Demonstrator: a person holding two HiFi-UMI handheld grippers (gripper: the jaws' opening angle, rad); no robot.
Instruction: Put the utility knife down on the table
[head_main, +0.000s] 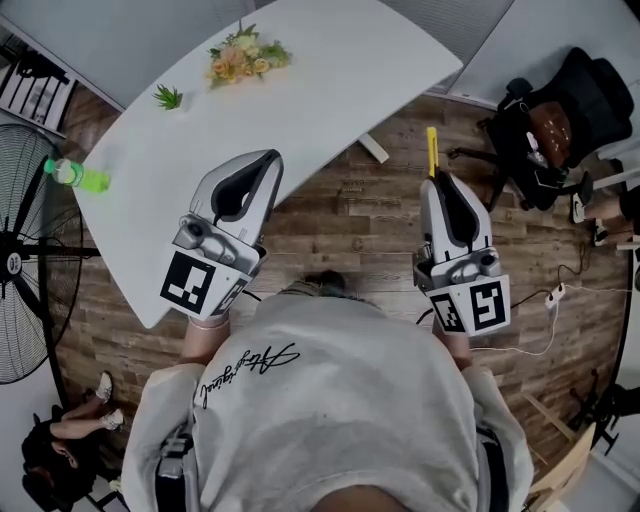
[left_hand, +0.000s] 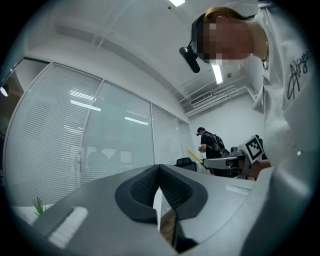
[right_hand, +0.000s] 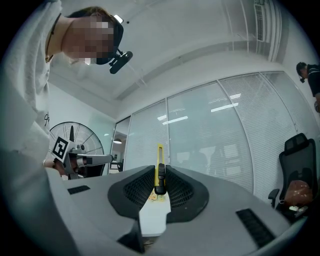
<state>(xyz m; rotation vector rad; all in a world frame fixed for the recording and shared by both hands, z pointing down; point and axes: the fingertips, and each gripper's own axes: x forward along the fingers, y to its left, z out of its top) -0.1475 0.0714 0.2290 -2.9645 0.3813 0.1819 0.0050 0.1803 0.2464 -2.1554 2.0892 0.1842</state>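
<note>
One yellow utility knife (right_hand: 159, 170) with a black slider stands pinched tight in the right gripper (right_hand: 160, 189). It is off the white table's (head_main: 330, 80) near edge, above the wooden floor (head_main: 340, 215). The left gripper (left_hand: 159, 189) has its jaws pressed together with nothing in them, at the table's near edge. Flowers (head_main: 245, 55) sit at the table's far edge and a green bottle (head_main: 75, 177) at its left end.

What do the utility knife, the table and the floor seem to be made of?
The utility knife looks plastic: even yellow body, black slider. The table: smooth matte white top, perhaps laminate. The floor: wood-look planks with grain and seams; real wood or vinyl, unclear.
</note>
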